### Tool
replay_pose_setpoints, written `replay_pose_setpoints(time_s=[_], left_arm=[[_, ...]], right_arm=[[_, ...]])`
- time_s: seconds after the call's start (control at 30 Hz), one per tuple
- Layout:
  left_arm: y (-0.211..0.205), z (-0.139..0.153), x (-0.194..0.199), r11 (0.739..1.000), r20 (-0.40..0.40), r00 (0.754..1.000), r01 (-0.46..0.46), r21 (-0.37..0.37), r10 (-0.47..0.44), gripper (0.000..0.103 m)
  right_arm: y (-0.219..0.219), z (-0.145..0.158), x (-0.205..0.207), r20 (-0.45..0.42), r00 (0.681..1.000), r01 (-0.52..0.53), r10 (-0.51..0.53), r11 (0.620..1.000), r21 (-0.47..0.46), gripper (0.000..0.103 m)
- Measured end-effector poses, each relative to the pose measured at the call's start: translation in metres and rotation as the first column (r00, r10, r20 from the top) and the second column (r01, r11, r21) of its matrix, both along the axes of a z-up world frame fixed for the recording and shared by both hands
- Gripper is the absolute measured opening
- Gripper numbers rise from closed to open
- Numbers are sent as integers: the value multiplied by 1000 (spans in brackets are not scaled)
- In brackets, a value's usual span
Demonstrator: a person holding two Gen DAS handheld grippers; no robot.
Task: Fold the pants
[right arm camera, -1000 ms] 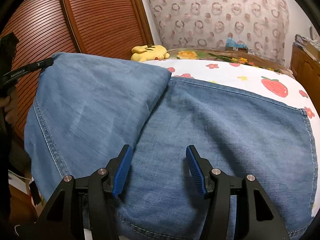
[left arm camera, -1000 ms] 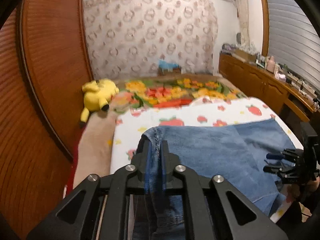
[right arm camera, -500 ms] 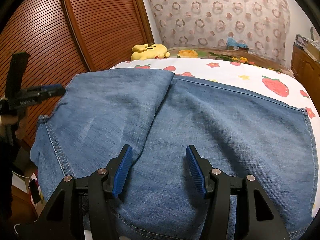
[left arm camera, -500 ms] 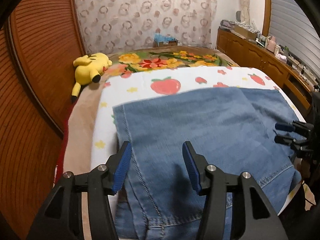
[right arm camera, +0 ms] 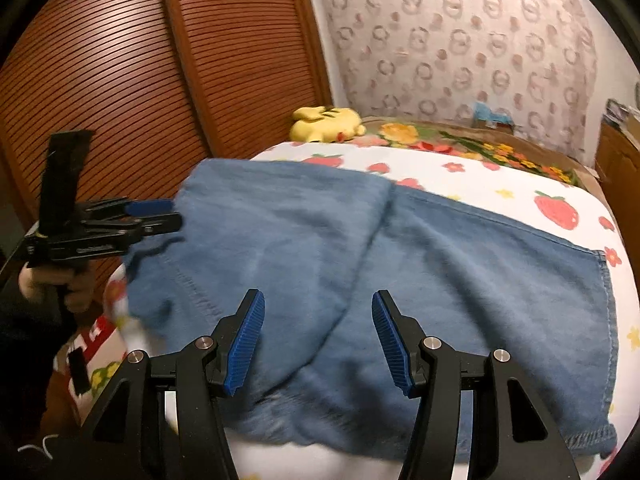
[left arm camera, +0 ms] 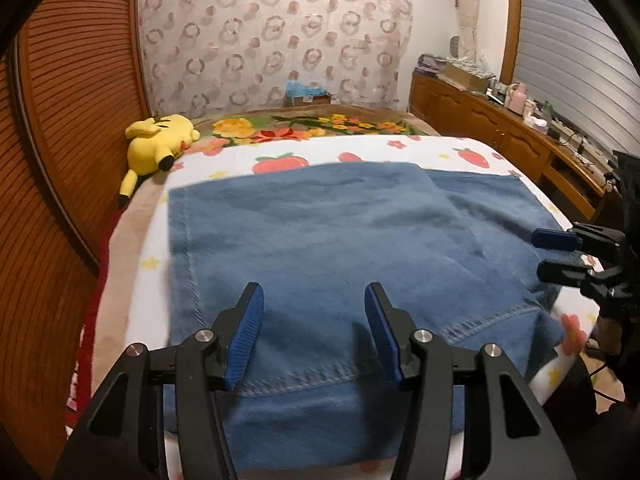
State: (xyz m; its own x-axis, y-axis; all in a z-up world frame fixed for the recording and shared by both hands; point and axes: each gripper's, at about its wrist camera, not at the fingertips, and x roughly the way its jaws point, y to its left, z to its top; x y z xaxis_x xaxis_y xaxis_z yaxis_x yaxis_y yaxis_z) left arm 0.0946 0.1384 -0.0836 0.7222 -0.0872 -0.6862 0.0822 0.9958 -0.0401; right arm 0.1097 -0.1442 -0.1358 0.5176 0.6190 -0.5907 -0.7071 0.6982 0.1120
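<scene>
Two grippers hang over the near edge of the bed (left arm camera: 132, 300), and neither has hold of anything. On the left, the left gripper (left arm camera: 314, 336) has its jaws spread with only denim beneath them, none of it pinched. The jeans (left arm camera: 320, 240) lie folded over on the strawberry blanket (left arm camera: 472, 156), reaching from near the bed's left edge almost to its right, with their lower part draped off the near edge. That overhang is the worry: the weight of heavy denim hanging free could drag the fold off the mattress before the next grab. The upper layer also sits askew on the lower one, its edge running diagonally, so a fold taken now would likely lock in the crookedness. A shallow bite might catch one layer only and peel the stack apart. To the right, the right gripper (right arm camera: 318, 340) is likewise spread wide and empty. Only one container shows, a small cardboard box (left arm camera: 307, 95) at the far end, with something blue in it that I can't make out.
</scene>
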Motion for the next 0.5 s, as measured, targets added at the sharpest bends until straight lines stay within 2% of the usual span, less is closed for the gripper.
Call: replay_pose_setpoints(time_s=[0.2,0.4,0.5], left_arm=[[-5,-18,-2,999,-21,1000,-5,36,6,54],[4,-27,-3,999,-24,999,-23,24,24,54],[10,-31,-3,1000,-24,999,-26,12,26,54]], right_arm=[[8,-2,-15,-13,999,-53,52,998,-20,58],[16,-21,-25,9,999,-48,50,987,-151,58],[12,-32,-26,0,999,-51,51,982,-180,58]])
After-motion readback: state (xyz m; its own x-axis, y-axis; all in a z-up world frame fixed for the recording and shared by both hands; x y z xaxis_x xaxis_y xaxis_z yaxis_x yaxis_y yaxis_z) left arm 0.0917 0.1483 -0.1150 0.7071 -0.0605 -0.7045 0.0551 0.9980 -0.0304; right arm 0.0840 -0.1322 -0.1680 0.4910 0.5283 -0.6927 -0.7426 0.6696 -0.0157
